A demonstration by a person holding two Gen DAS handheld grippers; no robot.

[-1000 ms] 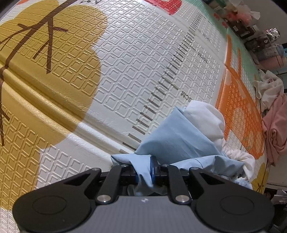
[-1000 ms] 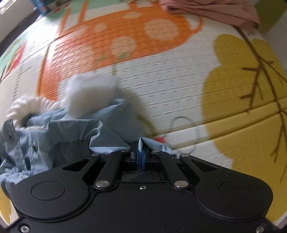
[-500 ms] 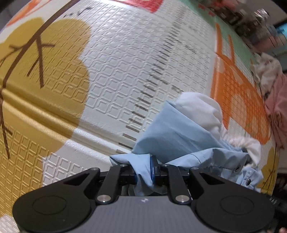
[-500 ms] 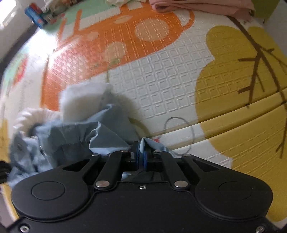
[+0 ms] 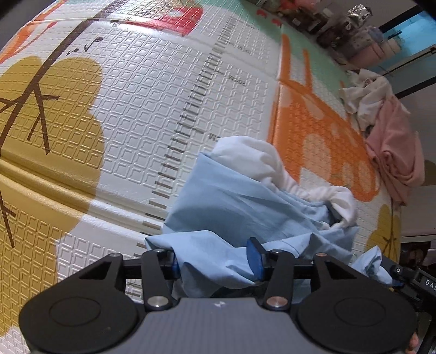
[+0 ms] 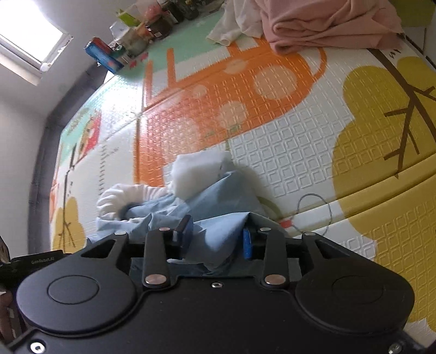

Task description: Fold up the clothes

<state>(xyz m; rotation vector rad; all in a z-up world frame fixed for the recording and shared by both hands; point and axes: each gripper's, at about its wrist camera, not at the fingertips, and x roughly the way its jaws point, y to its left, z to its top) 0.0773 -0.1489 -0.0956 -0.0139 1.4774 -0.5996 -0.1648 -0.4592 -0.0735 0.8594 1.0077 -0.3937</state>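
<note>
On the patterned play mat (image 5: 136, 114), near its middle beside the orange print, lies the light blue garment (image 5: 231, 201), crumpled in a heap with a white lining (image 5: 245, 152) showing at its far side. The heap stretches from directly under the left gripper (image 5: 215, 262) forward and to the right, and in the right wrist view from the right gripper (image 6: 215, 239) forward and to the left. So the garment lies between the two tools, and neither hand seems clearly nearer. Both pairs of jaws are opening: blue fabric sits in each gap, but the pads do not seem to press it, so I judge that the cloth is being released. A pink garment (image 6: 327, 24) and a white cloth (image 5: 365, 92) lie well apart at the mat's far edge. For the next move, I think the heap must first be spread along one line.
</note>
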